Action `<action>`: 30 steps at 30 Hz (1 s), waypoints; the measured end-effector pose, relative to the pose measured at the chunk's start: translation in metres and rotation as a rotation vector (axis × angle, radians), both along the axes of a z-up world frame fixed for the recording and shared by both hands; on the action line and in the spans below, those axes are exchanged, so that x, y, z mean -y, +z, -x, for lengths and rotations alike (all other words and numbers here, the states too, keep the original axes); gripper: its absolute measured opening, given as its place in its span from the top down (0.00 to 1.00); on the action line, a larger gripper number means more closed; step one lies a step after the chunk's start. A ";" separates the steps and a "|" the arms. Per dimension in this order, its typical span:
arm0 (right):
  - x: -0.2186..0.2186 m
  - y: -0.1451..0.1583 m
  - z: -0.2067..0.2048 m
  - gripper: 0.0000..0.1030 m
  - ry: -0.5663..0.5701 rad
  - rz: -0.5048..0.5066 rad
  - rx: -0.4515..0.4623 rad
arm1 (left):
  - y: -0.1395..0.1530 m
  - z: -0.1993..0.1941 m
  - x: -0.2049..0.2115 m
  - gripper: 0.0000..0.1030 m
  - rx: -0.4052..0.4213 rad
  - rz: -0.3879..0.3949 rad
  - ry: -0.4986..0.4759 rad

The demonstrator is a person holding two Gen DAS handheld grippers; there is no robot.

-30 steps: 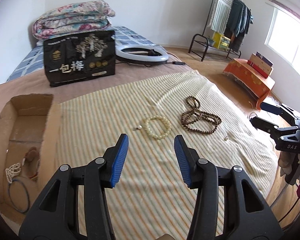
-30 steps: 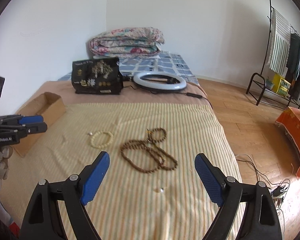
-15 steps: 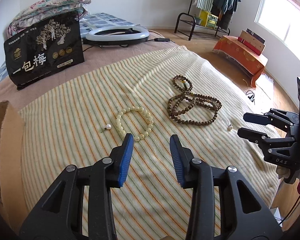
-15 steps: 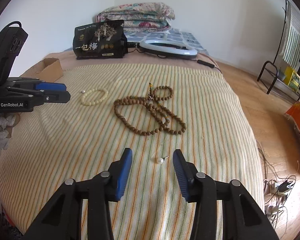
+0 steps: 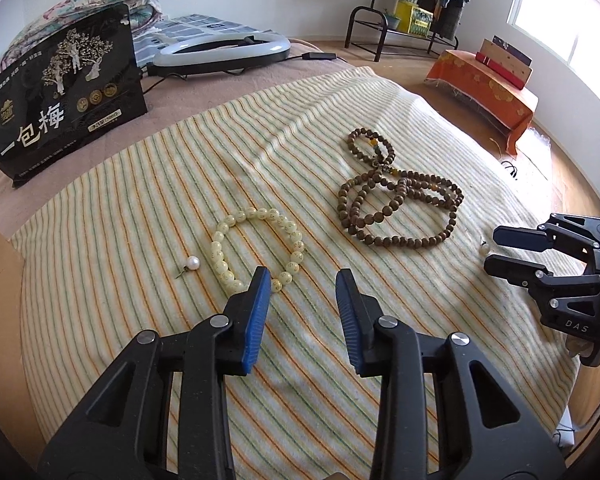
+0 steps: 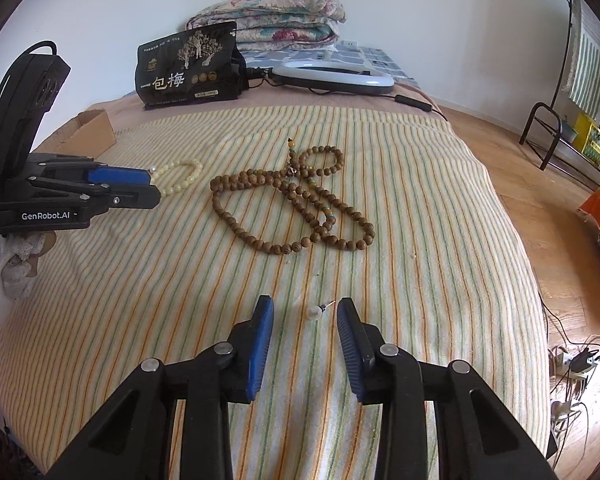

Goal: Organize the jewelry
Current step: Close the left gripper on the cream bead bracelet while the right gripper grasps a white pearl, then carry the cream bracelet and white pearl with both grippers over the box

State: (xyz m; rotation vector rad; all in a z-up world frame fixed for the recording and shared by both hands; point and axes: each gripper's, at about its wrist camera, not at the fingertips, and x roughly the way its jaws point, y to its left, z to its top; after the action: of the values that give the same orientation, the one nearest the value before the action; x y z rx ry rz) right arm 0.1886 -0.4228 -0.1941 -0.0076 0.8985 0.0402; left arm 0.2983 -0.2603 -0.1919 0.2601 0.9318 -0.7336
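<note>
In the right wrist view, the right gripper [image 6: 304, 320] points down at the striped yellow-green-orange blanket [image 6: 420, 208], its blue-padded jaws closing. A small pearl stud earring with a thin metal post [image 6: 314, 312] lies on the cloth between the fingertips, at about 12 o'clock from the gripper, and neither pad touches it. Farther out at 12 o'clock, the long brown wooden bead necklace [image 6: 292, 200] lies looped over itself in the middle of the blanket. At 10 o'clock, the left gripper [image 6: 140, 188] reaches in from the side, with the cream bead bracelet [image 6: 180, 176] just past its tips.

In the left wrist view, the left gripper [image 5: 302, 292] is likewise tilted down with its jaws closing, a gap between the blue pads. The cream bracelet [image 5: 256, 248] rests on the blanket [image 5: 140, 240] at 11 o'clock; its near edge sits just beside the left fingertip [image 5: 260, 292], mostly outside the gap, and the pads grip nothing. A second pearl stud earring [image 5: 192, 263] lies just left of the bracelet at 10 o'clock. The brown necklace [image 5: 396, 196] is at 1 o'clock, and the right gripper [image 5: 496, 250] at 3 o'clock.

Farthest off, on the brown bedspread [image 5: 204, 88], a black printed pouch with Chinese lettering [image 5: 60, 92] stands upright at 10 o'clock, with a white ring light [image 5: 220, 52] at 12 o'clock.
</note>
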 end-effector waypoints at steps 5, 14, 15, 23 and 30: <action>0.002 -0.004 -0.001 0.68 -0.003 -0.003 -0.004 | -0.004 -0.007 0.005 0.67 0.010 -0.021 0.013; 0.002 -0.010 -0.003 0.76 -0.001 -0.005 -0.019 | -0.015 -0.018 0.012 0.71 0.016 -0.063 0.002; 0.002 -0.010 -0.003 0.77 0.000 -0.007 -0.020 | -0.015 -0.017 0.014 0.75 0.020 -0.065 0.001; 0.005 -0.010 -0.002 0.93 -0.008 -0.027 -0.019 | -0.014 -0.012 0.015 0.95 0.036 -0.063 -0.006; 0.005 -0.004 0.003 0.93 -0.018 -0.031 -0.002 | 0.002 -0.004 0.001 0.95 -0.005 0.016 0.008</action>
State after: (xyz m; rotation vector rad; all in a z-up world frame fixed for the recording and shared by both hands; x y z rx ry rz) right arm 0.1860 -0.4282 -0.1981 0.0296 0.9000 0.0371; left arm 0.3025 -0.2618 -0.1904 0.2402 0.9304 -0.7340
